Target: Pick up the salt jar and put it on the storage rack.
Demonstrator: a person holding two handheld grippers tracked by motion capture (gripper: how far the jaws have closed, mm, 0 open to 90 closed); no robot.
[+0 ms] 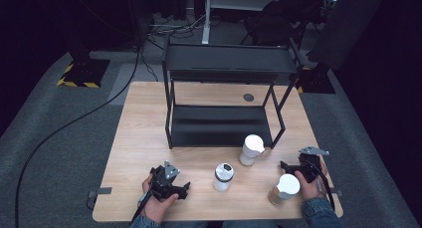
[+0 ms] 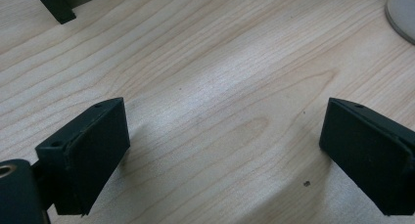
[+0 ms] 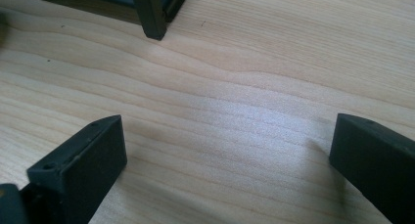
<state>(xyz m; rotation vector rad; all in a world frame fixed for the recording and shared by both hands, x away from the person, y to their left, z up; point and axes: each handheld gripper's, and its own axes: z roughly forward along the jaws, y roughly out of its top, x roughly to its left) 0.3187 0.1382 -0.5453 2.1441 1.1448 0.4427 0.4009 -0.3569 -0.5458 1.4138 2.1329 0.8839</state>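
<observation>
Black rack (image 1: 224, 123): both shelves sitting bare. Three white-capped jars (image 1: 223, 176) (image 1: 251, 149) (image 1: 284, 189) standing on table (image 1: 139, 133) in front of rack, none lifted. Left gripper (image 1: 183, 190), right gripper (image 1: 283, 165): jaws gaping wide, gripping nothing. Shelving not begun.

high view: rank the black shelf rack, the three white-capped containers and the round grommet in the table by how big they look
1. black shelf rack, by far largest.
2. The three containers: centre, by the rack, near right; too alike to rank.
3. grommet, smallest.
</observation>
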